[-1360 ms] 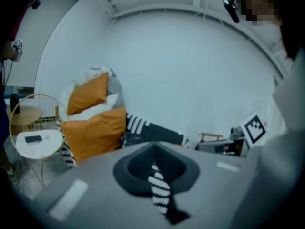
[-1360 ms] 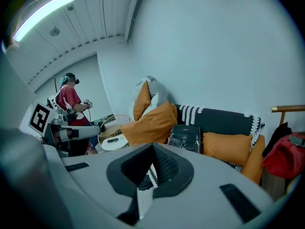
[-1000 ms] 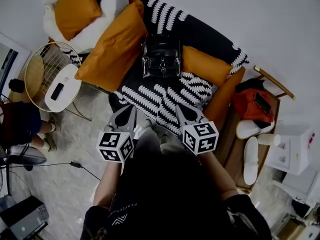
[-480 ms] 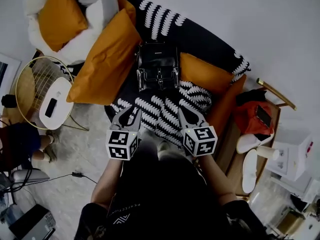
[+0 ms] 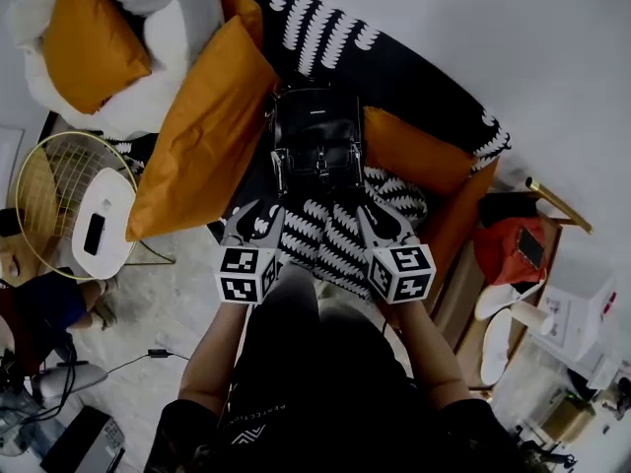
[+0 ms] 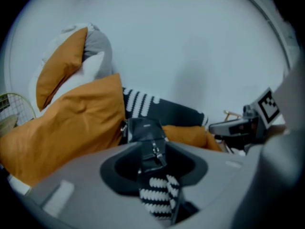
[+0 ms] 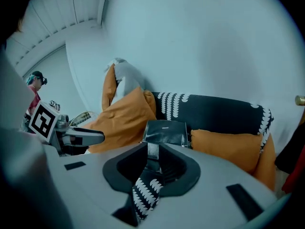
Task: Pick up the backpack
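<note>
A black leather backpack [image 5: 317,144] stands upright on the black sofa [image 5: 404,77] between orange cushions; it also shows in the left gripper view [image 6: 144,133] and the right gripper view [image 7: 166,131]. My left gripper [image 5: 258,215] hovers just short of its lower left corner over the white-patterned throw [image 5: 330,239]. My right gripper [image 5: 375,217] hovers short of its lower right corner. Both pairs of jaws have just been opening and stand apart with nothing between them; only the throw and the backpack show through the gaps [image 6: 153,152] [image 7: 151,162]. Neither gripper touches the backpack.
A large orange cushion [image 5: 202,131] leans left of the backpack and a smaller one [image 5: 414,151] lies to its right. A round wire side table [image 5: 49,180] carries a white device. A wooden rack with a red bag [image 5: 513,249] and white slippers [image 5: 498,338] stands at the right.
Both grippers have moved forward and down towards the backpack, from the sofa's front edge to just before its base. Their jaws have parted.
</note>
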`<state>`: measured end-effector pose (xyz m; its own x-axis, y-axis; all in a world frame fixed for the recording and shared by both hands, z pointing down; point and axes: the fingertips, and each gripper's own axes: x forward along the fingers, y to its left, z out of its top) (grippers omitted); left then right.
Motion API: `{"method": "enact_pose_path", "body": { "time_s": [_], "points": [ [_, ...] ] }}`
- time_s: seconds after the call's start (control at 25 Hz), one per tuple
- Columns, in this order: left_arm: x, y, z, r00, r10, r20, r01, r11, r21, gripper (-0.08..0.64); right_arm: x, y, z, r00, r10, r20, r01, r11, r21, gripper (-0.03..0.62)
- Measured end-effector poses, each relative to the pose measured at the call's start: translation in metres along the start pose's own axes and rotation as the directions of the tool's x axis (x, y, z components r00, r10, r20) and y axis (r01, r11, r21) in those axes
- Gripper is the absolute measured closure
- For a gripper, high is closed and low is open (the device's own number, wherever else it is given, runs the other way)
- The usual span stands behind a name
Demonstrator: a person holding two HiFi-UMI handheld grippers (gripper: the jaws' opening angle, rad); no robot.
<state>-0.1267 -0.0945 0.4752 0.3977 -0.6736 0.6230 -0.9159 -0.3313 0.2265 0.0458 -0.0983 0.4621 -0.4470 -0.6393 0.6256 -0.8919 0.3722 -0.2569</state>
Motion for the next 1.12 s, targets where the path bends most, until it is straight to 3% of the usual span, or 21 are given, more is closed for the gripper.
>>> {"method": "enact_pose_path", "body": {
  "time_s": [0.4,1.12],
  "points": [
    [0.055,0.037,0.003,0.998,-0.013,-0.069,0.015,1.0,0.026,0.4,0.061,-0.029,0.011,0.998,-0.038,-0.048,0.039,0.999,0.003,0.491],
    [0.148,0.06,-0.022,0.985,0.098,-0.14,-0.102,0.995,-0.018,0.37,0.163,-0.109,-0.013,0.992,0.025,-0.123,-0.023,1.0,0.012,0.436]
  ]
}}
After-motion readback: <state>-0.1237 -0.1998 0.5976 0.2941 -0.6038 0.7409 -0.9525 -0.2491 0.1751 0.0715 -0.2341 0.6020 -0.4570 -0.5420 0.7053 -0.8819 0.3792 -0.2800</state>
